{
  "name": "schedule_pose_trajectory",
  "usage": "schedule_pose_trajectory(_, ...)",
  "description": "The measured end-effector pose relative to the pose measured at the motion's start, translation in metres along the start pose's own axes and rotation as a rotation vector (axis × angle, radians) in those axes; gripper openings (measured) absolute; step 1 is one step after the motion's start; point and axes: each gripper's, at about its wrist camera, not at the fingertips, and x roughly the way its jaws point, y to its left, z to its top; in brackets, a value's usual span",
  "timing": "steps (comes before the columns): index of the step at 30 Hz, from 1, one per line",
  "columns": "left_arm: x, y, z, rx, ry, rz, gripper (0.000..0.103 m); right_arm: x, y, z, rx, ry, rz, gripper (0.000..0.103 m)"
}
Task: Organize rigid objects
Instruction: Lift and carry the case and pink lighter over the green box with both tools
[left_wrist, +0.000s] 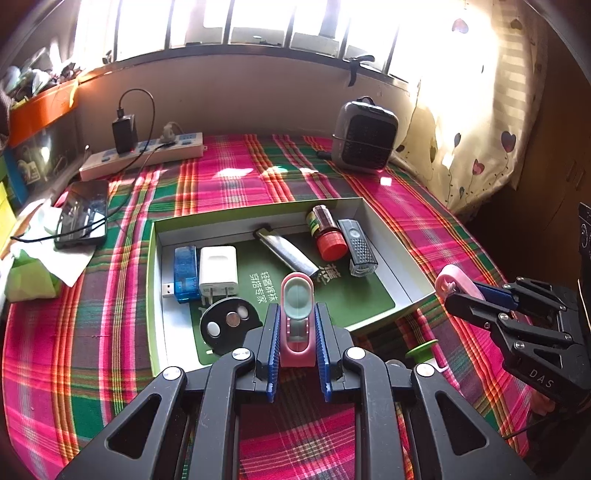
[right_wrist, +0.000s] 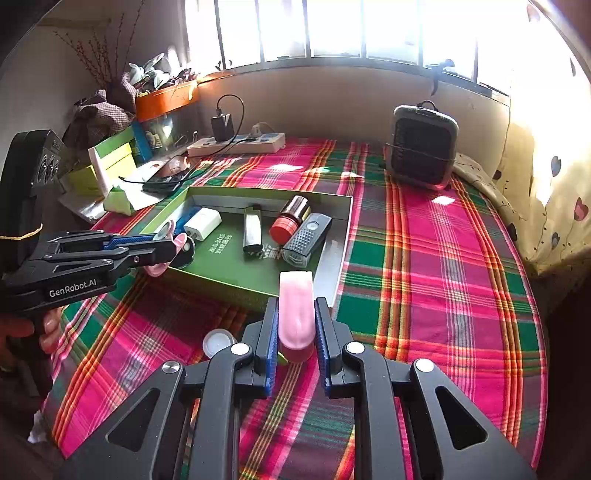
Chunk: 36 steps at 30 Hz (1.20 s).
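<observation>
Grippers in the foreground, each clamped on a pink plastic piece. The left gripper (left_wrist: 295, 332) holds a pink holder with a grey-green oval insert (left_wrist: 297, 317) between its blue pads, poised over the near edge of the green box (left_wrist: 150, 280). The right gripper (right_wrist: 295, 328) is closed on a plain pink cap-like piece (right_wrist: 295, 310), just short of the box's near right corner (right_wrist: 341, 273); what the two pieces are cannot be told more exactly. On the plaid cloth (right_wrist: 443, 277) beside the right gripper lies a small white round lid (right_wrist: 218, 341), not yet collected.

Inside the box, from near to far: a black disc with round cells (left_wrist: 227, 323), a blue USB stick (left_wrist: 184, 269) touching a white charger plug (left_wrist: 218, 271), a metallic lighter (left_wrist: 286, 253), a red-capped bottle on its side (left_wrist: 327, 230) and a black bike light (left_wrist: 359, 245).

Beyond the box stand a phone (left_wrist: 83, 214), a power strip (left_wrist: 142, 153) and a small heater (left_wrist: 364, 138), apart from the sorting.

Step in hand, as judged: carrying the two pink pieces to the box. The next move calls for lowering each into free green floor near the front, clear of the disc and lighter, then parting the jaws; alternatively the two pieces may need joining first.
</observation>
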Motion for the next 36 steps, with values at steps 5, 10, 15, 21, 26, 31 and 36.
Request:
schedule_pose_trajectory(5,0.007,0.005,0.007,-0.004,0.004,0.005,0.017,0.009,0.008,0.010,-0.015,0.001,0.019,0.019)
schedule_pose_trajectory(10,0.015,0.014,0.016,-0.017,0.012,-0.002,0.017,0.019,0.013,0.019,-0.011,0.009,0.048,0.019)
schedule_pose_trajectory(15,0.025,0.019,0.024,-0.013,0.021,0.005,0.017,0.032,0.020,0.028,-0.026,0.026,0.065,0.019)
schedule_pose_trajectory(21,0.038,0.021,0.033,-0.002,0.035,0.009,0.017,0.052,0.025,0.037,-0.033,0.056,0.085,0.019)
schedule_pose_trajectory(26,0.049,0.025,0.040,-0.006,0.042,0.004,0.017,0.065,0.026,0.039,-0.033,0.078,0.105,0.019)
schedule_pose_trajectory(31,0.060,0.027,0.044,-0.008,0.054,0.000,0.017,0.079,0.029,0.041,-0.037,0.103,0.121,0.019)
schedule_pose_trajectory(36,0.069,0.029,0.046,-0.018,0.067,0.002,0.017,0.090,0.035,0.043,-0.049,0.119,0.133,0.019)
